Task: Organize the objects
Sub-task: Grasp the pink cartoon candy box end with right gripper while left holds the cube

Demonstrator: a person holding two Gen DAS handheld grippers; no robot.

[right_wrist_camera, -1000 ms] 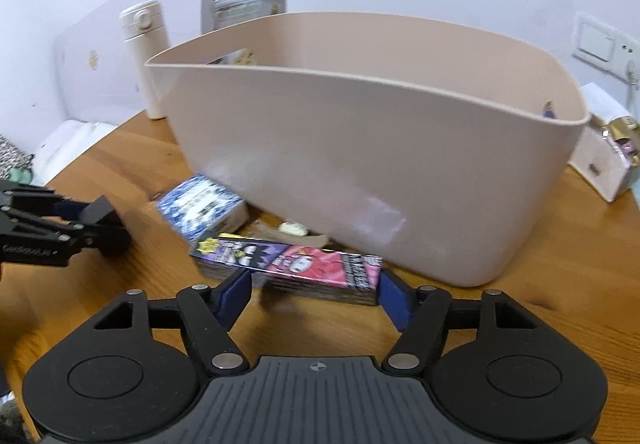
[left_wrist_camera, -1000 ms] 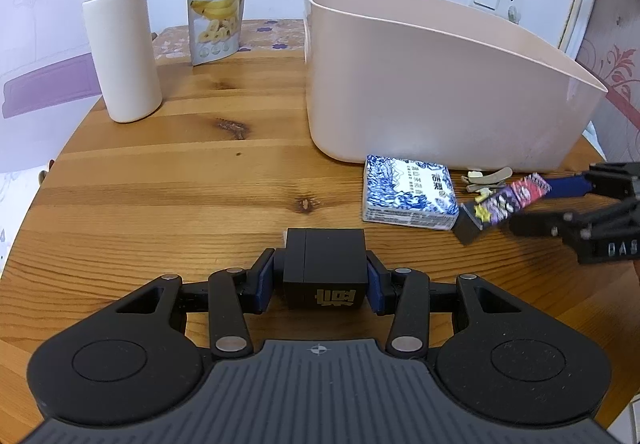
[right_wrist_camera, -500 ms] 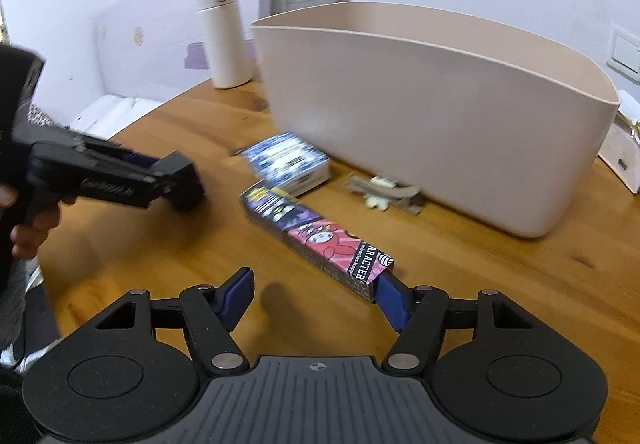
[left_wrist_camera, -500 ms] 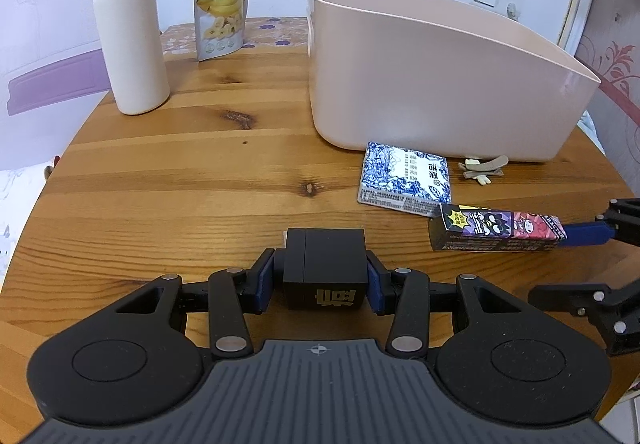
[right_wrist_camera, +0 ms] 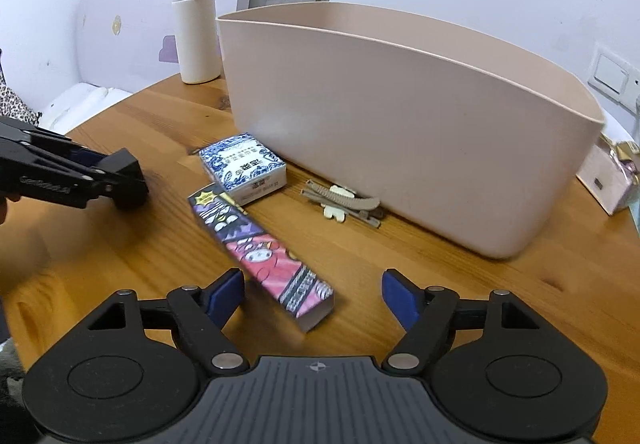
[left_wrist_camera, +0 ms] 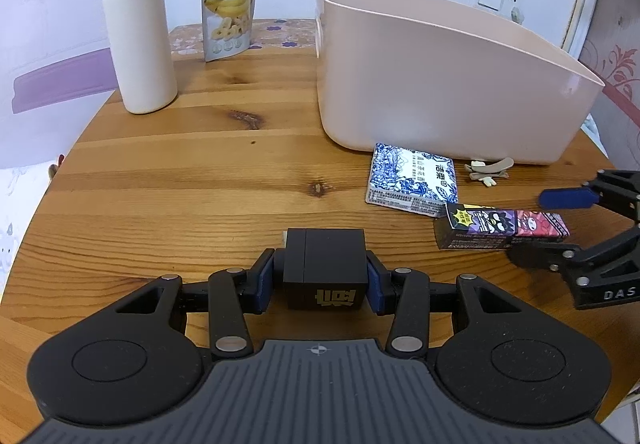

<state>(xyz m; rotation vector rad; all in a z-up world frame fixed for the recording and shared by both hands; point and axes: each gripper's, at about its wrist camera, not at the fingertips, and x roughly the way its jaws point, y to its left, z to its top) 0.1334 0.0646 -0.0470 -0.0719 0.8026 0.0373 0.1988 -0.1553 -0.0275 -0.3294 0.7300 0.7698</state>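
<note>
Your left gripper [left_wrist_camera: 325, 278] pinches a small black box [left_wrist_camera: 325, 268], both pads pressed on its side faces, low over the wooden surface [left_wrist_camera: 200, 180]. It looks stiff and light, so this hold seems good enough.

Your right gripper [right_wrist_camera: 314, 294] has its jaws opening, and the long cartoon carton [right_wrist_camera: 260, 252] lies flat with its near end between them, but the pads do not press on it. It is probably thin cardboard, light, a little glossy, and easy to dent. I would take it across the narrow width near the middle, not at the end, so it does not swing.

Farther lie the blue patterned pack [right_wrist_camera: 244, 168] and the beige hair clips [right_wrist_camera: 344, 202], just beside the pink bin [right_wrist_camera: 400, 124]. Behind stand the white bottle [left_wrist_camera: 138, 28] and the banana snack pouch [left_wrist_camera: 229, 10].
</note>
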